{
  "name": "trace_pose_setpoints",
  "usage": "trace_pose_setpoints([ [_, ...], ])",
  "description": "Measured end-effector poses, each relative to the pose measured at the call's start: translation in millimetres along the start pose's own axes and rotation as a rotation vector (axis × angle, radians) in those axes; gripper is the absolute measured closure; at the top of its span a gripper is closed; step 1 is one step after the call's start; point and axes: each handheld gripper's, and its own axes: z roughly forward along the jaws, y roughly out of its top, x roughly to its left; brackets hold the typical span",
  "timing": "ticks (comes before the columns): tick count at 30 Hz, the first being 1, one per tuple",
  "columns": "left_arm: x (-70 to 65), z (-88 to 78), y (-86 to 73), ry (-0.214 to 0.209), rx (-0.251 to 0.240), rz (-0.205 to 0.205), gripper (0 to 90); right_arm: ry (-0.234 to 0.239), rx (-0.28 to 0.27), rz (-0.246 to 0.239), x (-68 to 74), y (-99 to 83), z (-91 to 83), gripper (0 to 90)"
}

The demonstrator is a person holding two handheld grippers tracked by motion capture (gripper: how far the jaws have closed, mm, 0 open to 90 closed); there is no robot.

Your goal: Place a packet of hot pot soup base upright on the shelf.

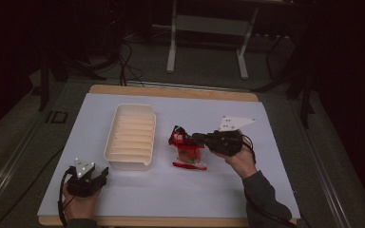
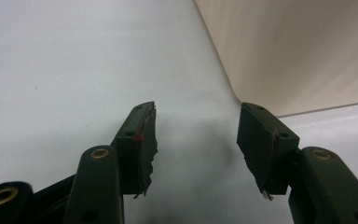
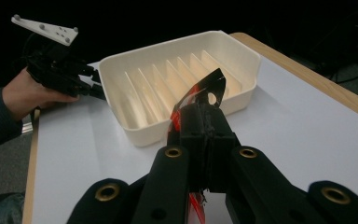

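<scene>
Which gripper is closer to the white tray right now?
Left. The left gripper sits open just off the near corner of the white tray, almost touching it. The right gripper is farther off to the tray's right, shut on the red packet.

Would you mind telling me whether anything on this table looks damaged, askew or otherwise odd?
Nothing stands out. The cream ribbed plastic tray sits upright and intact, the red and black packet is pinched in the right gripper, and the left gripper is open on the white tabletop.
</scene>
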Motion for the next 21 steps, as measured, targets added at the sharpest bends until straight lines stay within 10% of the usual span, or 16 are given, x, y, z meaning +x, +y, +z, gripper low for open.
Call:
trace_pose_setpoints([
  [21, -0.2, -0.3, -0.1, 0.000, -0.006, 0.000, 47.1, 0.037, -0.041, 0.000, 11.4, 11.6, 22.2, 88.9],
])
